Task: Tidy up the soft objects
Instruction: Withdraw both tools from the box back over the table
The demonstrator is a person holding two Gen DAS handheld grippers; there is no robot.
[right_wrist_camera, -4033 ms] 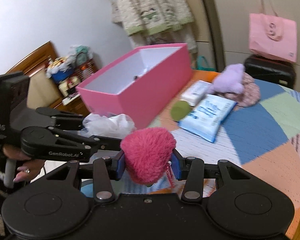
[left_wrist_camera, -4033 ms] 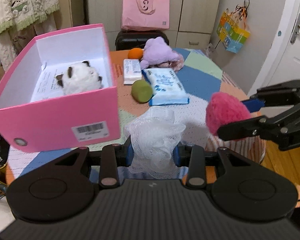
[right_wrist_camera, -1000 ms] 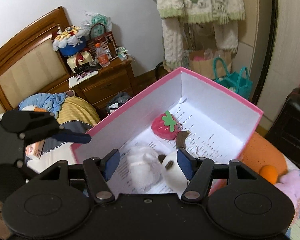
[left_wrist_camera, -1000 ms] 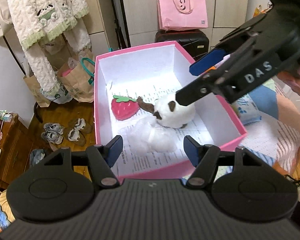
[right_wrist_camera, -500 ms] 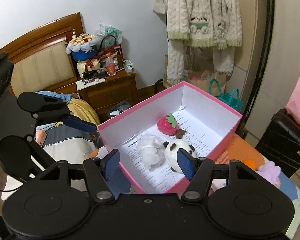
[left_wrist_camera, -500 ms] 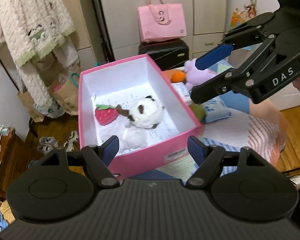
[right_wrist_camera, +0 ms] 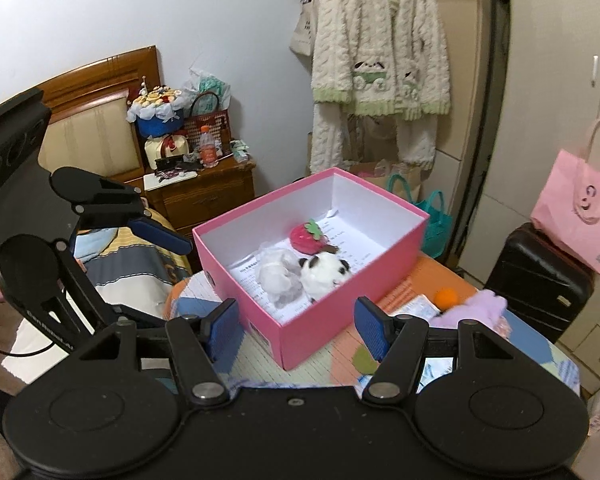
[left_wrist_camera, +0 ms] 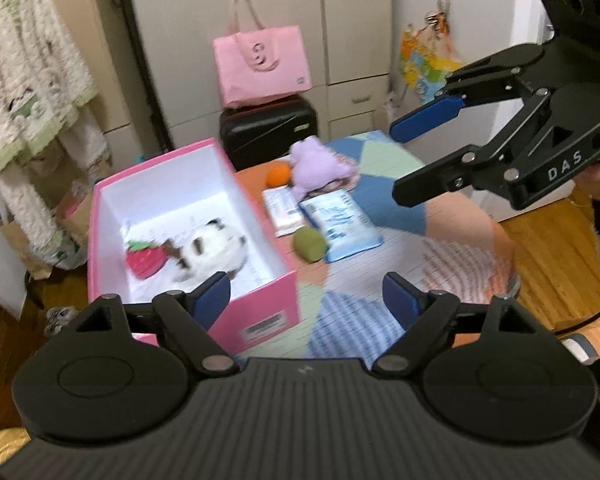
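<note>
Three soft toys are lying inside the open pink box (right_wrist_camera: pixel 342 308): a red strawberry plush (right_wrist_camera: pixel 307 236) toward the far end, a white mesh puff (right_wrist_camera: pixel 279 276) nearer the front, and a black-and-white panda plush (right_wrist_camera: pixel 325 273) touching the puff's side. All three are resting on a printed paper sheet lining the box floor. The box is sitting at one edge of a table covered by a patchwork cloth (left_wrist_camera: pixel 396 204). Outside the box, a purple plush (left_wrist_camera: pixel 315 162) is lying on the cloth farther back, with an orange ball (left_wrist_camera: pixel 278 175) just beside it, while a green ball (left_wrist_camera: pixel 309 243) is sitting near the box's side wall, touching a blue-and-white wipes pack (left_wrist_camera: pixel 342 224); a second, smaller white pack (left_wrist_camera: pixel 283 210) is lying between the wipes and the box. Neither gripper is holding anything. The left gripper (left_wrist_camera: pixel 307 300) is hovering in front of the box's near corner with its blue-padded fingers spread wide. The right gripper (right_wrist_camera: pixel 298 330) is hovering over the box's front wall, its fingers likewise spread apart and empty. Behind the table, a pink tote bag (left_wrist_camera: pixel 262 69) is standing on a black suitcase (left_wrist_camera: pixel 266 133), and a fluffy cream robe (right_wrist_camera: pixel 380 52) is hanging on the wall.
</note>
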